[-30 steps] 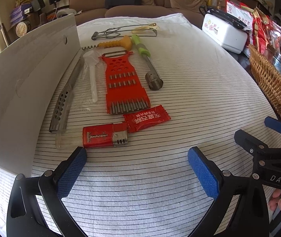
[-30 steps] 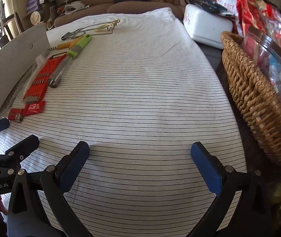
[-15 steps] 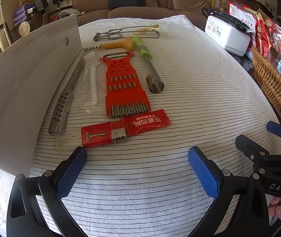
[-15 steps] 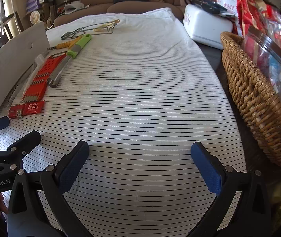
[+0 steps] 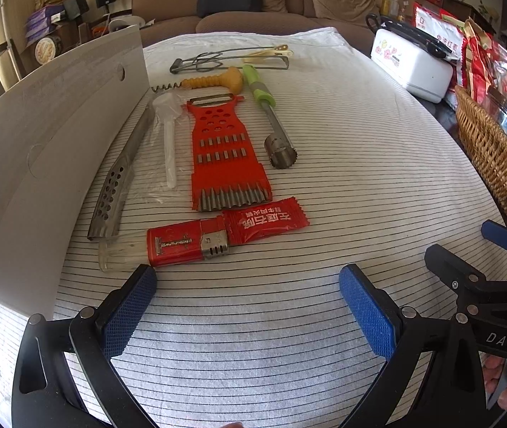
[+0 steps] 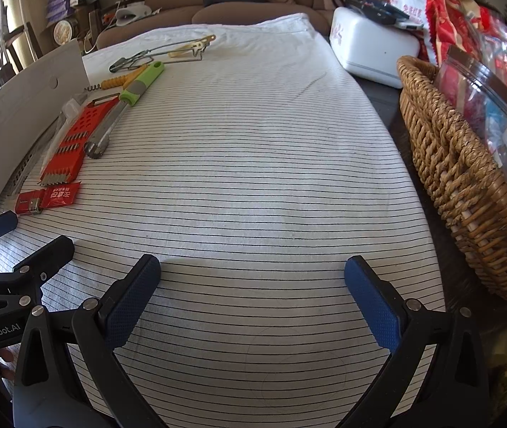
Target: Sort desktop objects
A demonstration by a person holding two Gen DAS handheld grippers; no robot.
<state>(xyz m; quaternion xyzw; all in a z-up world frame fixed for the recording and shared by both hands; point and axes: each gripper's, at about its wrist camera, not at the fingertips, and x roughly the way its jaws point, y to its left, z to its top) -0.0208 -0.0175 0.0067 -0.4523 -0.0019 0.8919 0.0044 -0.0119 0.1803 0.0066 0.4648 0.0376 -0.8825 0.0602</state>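
Two tools, left tool [image 5: 246, 306] and right tool [image 6: 251, 299], gaping, empty | step: approach | next: my left tool straddles red lighter [image 5: 185, 242], near-left counter [image 5: 360, 164].

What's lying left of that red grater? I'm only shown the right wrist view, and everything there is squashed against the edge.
Observer: The left wrist view shows a white plastic spoon in a clear wrapper, right beside the red grater.
Visitor: Anything beyond the spoon?
Observer: A long metal strip with punched holes, lying along the foot of the grey board.
Visitor: And by the small red box?
Observer: A clear tube sticks out of the red box at its left end, just ahead of the left gripper, whose jaws stand wide open.
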